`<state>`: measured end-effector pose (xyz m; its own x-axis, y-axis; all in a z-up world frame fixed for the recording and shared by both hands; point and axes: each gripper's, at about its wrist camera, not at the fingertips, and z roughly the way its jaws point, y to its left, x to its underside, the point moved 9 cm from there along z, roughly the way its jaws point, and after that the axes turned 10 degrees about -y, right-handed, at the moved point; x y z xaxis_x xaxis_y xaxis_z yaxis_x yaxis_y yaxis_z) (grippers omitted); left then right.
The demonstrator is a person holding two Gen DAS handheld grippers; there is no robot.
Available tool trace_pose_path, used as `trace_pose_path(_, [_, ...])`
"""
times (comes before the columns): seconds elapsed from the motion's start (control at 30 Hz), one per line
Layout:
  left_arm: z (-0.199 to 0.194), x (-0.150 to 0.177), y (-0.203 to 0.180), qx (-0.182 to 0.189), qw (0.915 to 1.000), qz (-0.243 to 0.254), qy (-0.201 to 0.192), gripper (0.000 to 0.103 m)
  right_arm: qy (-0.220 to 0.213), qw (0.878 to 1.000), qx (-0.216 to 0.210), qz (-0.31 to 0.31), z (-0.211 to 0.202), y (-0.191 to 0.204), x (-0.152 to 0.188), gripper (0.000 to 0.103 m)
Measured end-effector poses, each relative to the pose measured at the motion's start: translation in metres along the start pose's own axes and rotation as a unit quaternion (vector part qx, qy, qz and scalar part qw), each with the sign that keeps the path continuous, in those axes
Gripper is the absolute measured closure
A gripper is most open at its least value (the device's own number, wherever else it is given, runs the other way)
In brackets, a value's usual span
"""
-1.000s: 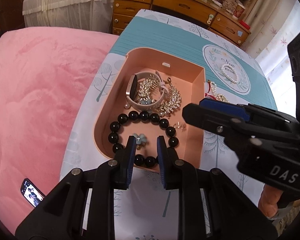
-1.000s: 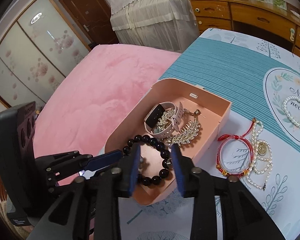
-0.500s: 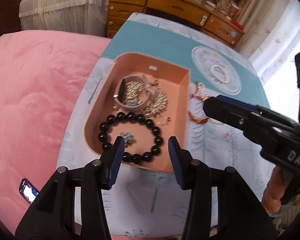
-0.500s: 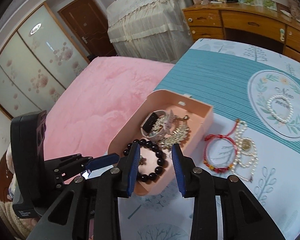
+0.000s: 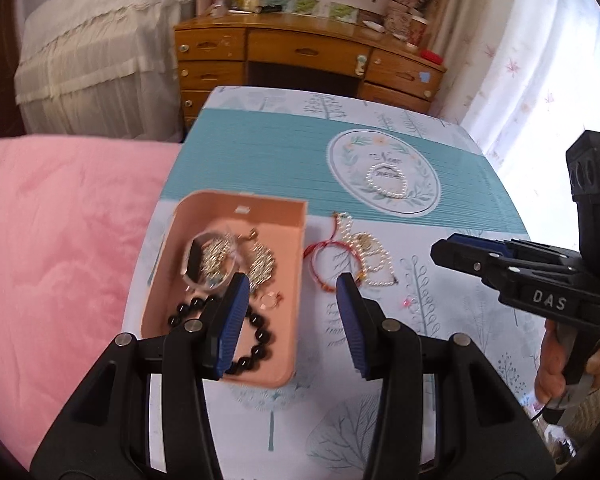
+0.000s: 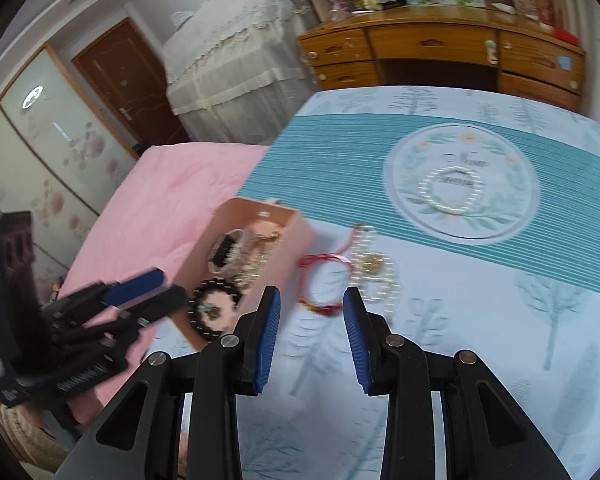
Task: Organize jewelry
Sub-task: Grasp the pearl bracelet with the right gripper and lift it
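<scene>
A peach jewelry box on the table holds a black bead bracelet, a watch, gold pieces and a small ring. A red cord bracelet and a pearl necklace with a gold pendant lie on the cloth right of the box. A white pearl bracelet lies farther back. My left gripper is open and empty above the box's near right edge. My right gripper is open and empty above the red bracelet.
The table has a teal and white tree-print cloth. A pink bed borders its left side. A wooden dresser stands behind the table. A tiny pink item lies on the cloth near the necklace.
Both grippers have pulled back and up from the box and swung right. The left jaws have opened wide. The black bead bracelet stays in the box.
</scene>
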<state>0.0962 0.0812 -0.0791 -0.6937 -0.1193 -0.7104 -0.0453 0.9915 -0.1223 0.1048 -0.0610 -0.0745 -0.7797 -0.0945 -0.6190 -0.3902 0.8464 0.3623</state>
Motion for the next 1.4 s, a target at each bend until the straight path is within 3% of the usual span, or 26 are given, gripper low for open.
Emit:
trace_pose_path(0.3, [0.045, -0.033, -0.043, 0.051, 0.9951, 0.054, 0.065, 0.061, 0.01, 0.996, 0.047, 0.072, 0.002, -0.077, -0.046, 0.07])
trace_pose_path(0.5, [0.099, -0.031, -0.079, 0.073, 0.9839, 0.106, 0.124, 0.061, 0.044, 0.986, 0.068, 0.142, 0.042, -0.129, -0.076, 0.072])
trace_pose_path(0.67, [0.139, -0.018, -0.085, 0.074, 0.9754, 0.102, 0.18, 0.061, 0.068, 0.979, 0.095, 0.168, 0.085, -0.16, -0.089, 0.073])
trace_pose_path(0.8, [0.161, -0.011, -0.084, 0.07, 0.9701, 0.096, 0.211, 0.061, 0.093, 0.975, 0.131, 0.15, 0.115, -0.174, -0.085, 0.076])
trace_pose_path(1.0, [0.176, -0.019, -0.078, 0.063, 0.9697, 0.093, 0.217, 0.061, 0.112, 0.975, 0.168, 0.096, 0.144, -0.175, -0.081, 0.08])
trace_pose_path(1.13, [0.186, -0.024, -0.076, 0.056, 0.9683, 0.095, 0.224, 0.061, 0.119, 0.973, 0.195, 0.041, 0.151, -0.17, -0.078, 0.092])
trace_pose_path(1.33, [0.205, -0.022, -0.08, 0.049, 0.9649, 0.107, 0.235, 0.061, 0.115, 0.973, 0.188, 0.066, 0.136, -0.179, -0.065, 0.096])
trace_pose_path(1.4, [0.21, -0.021, -0.077, 0.037, 0.9644, 0.11, 0.237, 0.066, 0.113, 0.974, 0.183, 0.073, 0.127, -0.181, -0.058, 0.096])
